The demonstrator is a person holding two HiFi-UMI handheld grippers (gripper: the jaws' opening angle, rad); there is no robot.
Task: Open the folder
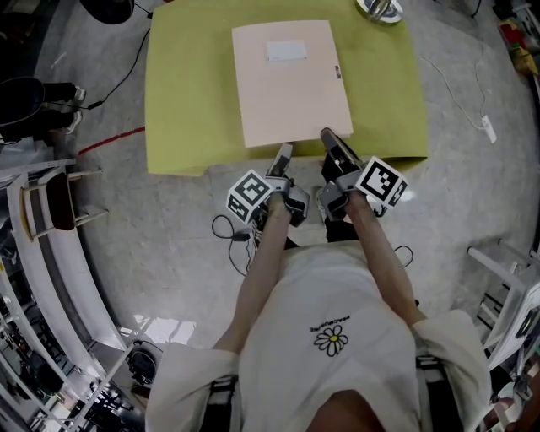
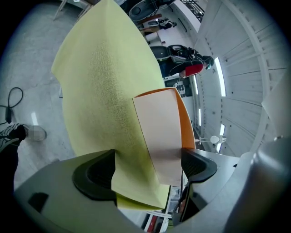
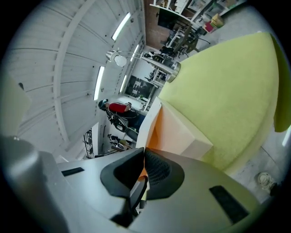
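Observation:
A pale beige folder (image 1: 291, 84) with a white label lies closed on a yellow-green tablecloth (image 1: 186, 101). Its inside shows orange at the edge (image 2: 185, 123). My left gripper (image 1: 283, 153) stands at the folder's near edge with its jaws wide open. In the left gripper view the cloth's edge and the folder's near corner (image 2: 159, 132) lie between the pads (image 2: 196, 164) without being squeezed. My right gripper (image 1: 330, 138) sits at the folder's near right corner. In the right gripper view its jaws (image 3: 143, 157) are closed on a thin orange edge of the folder (image 3: 182, 132).
A metal bowl (image 1: 380, 10) stands at the table's far right edge. Cables (image 1: 226, 228) lie on the grey floor under my arms. A white power strip (image 1: 488, 128) lies to the right, and a white rack (image 1: 51, 202) stands at the left.

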